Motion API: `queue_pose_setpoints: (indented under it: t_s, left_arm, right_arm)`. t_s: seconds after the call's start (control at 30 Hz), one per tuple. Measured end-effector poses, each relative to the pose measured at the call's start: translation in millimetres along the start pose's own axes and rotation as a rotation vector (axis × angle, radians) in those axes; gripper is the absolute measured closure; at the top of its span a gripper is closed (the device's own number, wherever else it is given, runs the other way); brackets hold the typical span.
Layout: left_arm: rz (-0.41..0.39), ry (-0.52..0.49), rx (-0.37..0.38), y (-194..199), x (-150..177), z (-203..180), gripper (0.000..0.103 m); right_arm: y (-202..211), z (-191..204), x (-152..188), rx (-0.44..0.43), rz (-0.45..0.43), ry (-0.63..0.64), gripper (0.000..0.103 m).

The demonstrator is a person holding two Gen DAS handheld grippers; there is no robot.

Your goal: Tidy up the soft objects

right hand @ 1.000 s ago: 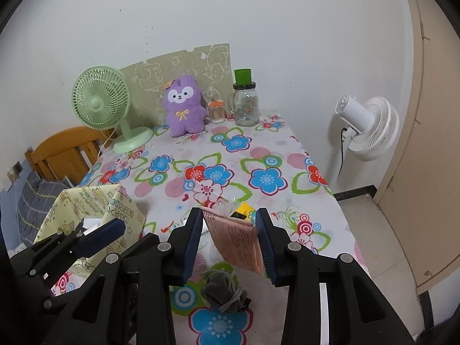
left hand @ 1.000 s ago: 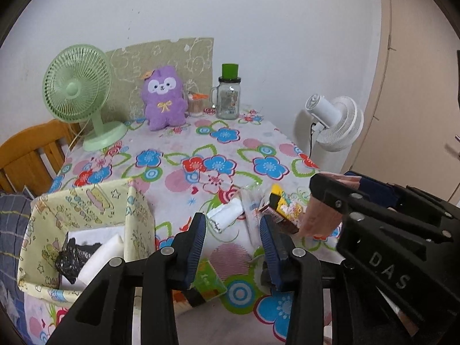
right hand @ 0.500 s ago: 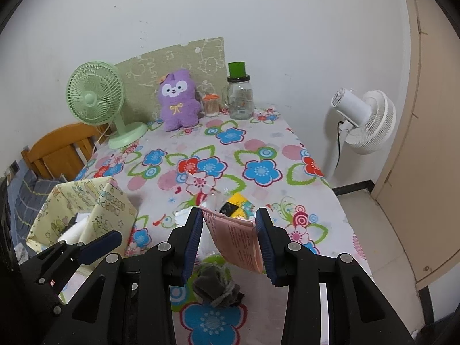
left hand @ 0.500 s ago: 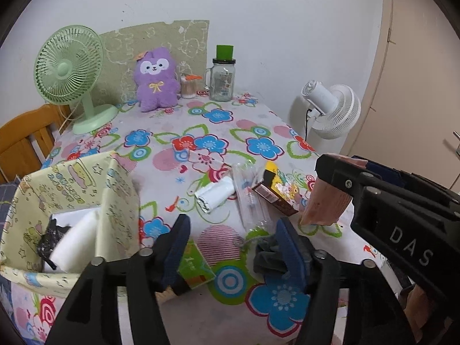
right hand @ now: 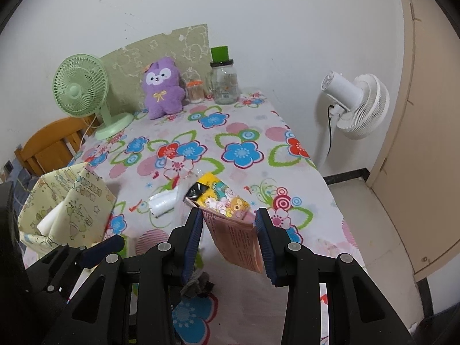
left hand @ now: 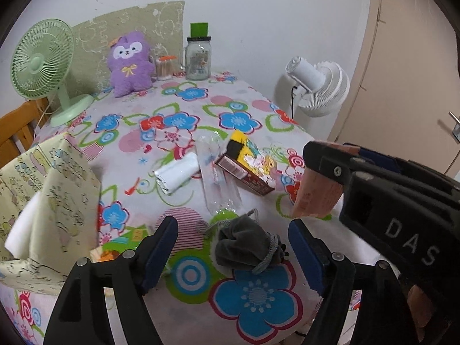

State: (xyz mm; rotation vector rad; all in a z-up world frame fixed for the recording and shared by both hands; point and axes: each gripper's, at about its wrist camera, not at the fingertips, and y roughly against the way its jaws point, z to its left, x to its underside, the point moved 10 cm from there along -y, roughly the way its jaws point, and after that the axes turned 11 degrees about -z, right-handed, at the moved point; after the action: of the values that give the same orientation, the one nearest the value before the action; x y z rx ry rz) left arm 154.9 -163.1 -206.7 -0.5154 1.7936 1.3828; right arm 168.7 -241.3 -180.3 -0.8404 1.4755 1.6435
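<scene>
Between the opening left gripper (left hand: 233,247) jaws: one grey pouch (left hand: 247,244), untouched. Beyond: one white roll (left hand: 176,175), one clear bag (left hand: 218,178). Right gripper (right hand: 228,238) pinches one pink packet (right hand: 237,240).

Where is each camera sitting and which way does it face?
Left wrist: on the left hand-held gripper, looking down at the grey pouch between its opening jaws; the right hand-held gripper shows alongside.
Right wrist: on the right hand-held gripper, looking across the table past its pink packet.
Shared: purple plush, green fan.
</scene>
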Motion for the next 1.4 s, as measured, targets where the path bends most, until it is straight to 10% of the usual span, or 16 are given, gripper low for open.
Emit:
queue_pose_setpoints:
  t_s: [0.6, 0.77, 1.4]
  left_arm:
    - [0.091, -0.038, 0.005, -34.6, 28.5, -9.1, 0.033]
    - [0.081, -0.054, 0.018, -32.8, 26.8, -14.8, 0.046]
    - [0.008, -0.050, -0.032, -7.2, 0.2, 8.5, 0.047]
  right_arm:
    - [-20.7, -20.1, 17.1, 0.031, 0.044, -0.018, 0.061]
    - [-23.9, -23.6, 18.9, 0.046, 0.047, -0.013, 0.062]
    - [-16.1, -4.9, 7.3, 0.002, 0.030, -0.017, 0.072]
